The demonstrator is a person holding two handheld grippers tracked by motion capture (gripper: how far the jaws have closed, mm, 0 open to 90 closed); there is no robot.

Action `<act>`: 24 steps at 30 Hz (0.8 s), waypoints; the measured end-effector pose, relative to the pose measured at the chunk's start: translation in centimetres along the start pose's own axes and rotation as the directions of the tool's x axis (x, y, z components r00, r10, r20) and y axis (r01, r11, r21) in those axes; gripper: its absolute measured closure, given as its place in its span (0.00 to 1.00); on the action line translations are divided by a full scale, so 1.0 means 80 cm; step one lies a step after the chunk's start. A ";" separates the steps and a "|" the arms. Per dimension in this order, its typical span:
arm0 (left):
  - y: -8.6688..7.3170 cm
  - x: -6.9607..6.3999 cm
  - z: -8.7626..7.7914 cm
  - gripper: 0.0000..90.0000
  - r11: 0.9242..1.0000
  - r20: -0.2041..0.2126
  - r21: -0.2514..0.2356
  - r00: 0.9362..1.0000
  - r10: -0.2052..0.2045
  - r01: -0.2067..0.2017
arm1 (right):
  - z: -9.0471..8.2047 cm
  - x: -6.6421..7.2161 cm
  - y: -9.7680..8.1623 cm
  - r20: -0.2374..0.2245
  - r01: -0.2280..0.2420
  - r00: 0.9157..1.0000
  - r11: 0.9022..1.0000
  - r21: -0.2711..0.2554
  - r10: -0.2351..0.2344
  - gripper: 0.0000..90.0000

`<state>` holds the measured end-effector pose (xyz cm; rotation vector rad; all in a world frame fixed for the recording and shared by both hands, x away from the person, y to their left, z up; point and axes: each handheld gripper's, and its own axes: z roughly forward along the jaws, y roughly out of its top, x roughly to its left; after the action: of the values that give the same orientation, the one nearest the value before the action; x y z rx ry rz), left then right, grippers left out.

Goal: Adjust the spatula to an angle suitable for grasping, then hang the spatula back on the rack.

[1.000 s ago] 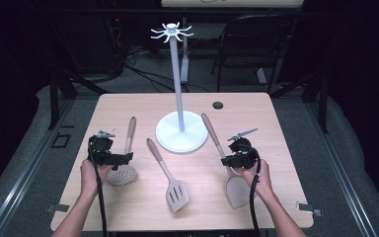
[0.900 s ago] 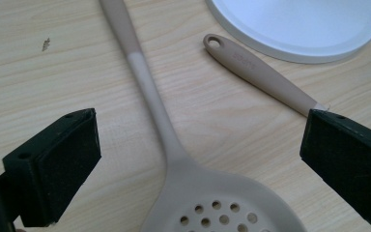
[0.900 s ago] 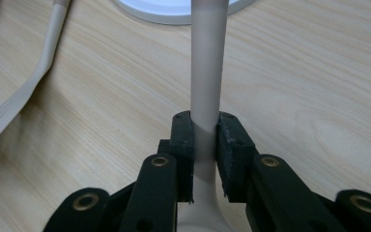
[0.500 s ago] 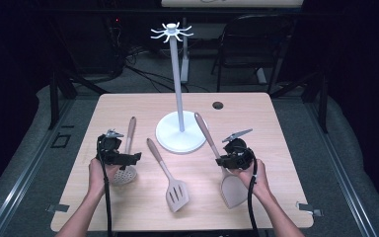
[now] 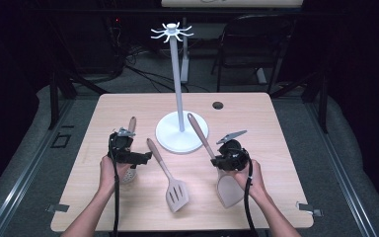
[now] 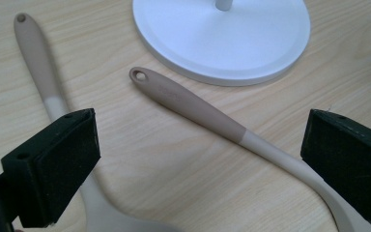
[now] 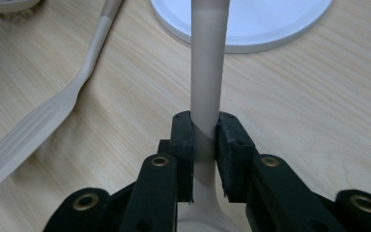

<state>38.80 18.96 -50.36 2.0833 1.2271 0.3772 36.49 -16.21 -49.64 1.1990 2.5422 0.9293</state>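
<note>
Got the spatula gripped

Right hand-held gripper [image 7: 205, 140] clamps the spatula [image 7: 206, 72]; left hand-held gripper [image 6: 198, 159] hangs open, stand [image 5: 181, 133] at 12 o'clock.

My wooden table [image 5: 286, 128] is carrying the white rack base [image 5: 170, 138]. A slotted turner [image 5: 170, 180] and a skimmer [image 5: 128, 170] are lying flat on it.
</note>
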 end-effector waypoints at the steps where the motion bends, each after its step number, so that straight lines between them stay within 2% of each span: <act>1: 0.001 -0.001 0.000 0.00 1.000 -0.001 -0.002 1.000 0.005 -0.005 | 0.001 0.001 0.002 -0.008 0.003 1.000 1.000 0.000 -0.003 0.87; 7: 0.006 -0.002 0.003 0.00 1.000 0.009 -0.002 1.000 0.002 -0.002 | 0.006 0.005 0.008 -0.010 0.028 1.000 1.000 -0.004 -0.028 0.87; 11: 0.011 -0.012 0.002 0.00 1.000 0.027 -0.017 1.000 0.015 -0.014 | 0.005 0.006 0.008 -0.010 0.028 1.000 1.000 -0.010 -0.028 0.87; 17: 0.023 -0.032 0.003 0.00 0.999 0.091 -0.047 0.996 0.026 -0.022 | 0.003 0.009 0.010 -0.003 0.044 0.999 0.999 -0.021 -0.044 0.87; 21: 0.028 -0.040 0.004 0.00 0.998 0.110 -0.058 0.994 0.026 -0.019 | 0.002 0.012 0.012 -0.005 0.051 0.999 0.998 -0.034 -0.051 0.87; 24: 0.035 -0.050 0.007 0.00 0.996 0.153 -0.083 0.988 0.026 -0.013 | 0.000 0.014 0.012 -0.001 0.054 0.999 0.998 -0.036 -0.054 0.87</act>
<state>38.91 14.41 -48.49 2.0156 1.0840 0.2653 36.34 -14.87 -48.99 1.1145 2.5349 0.9592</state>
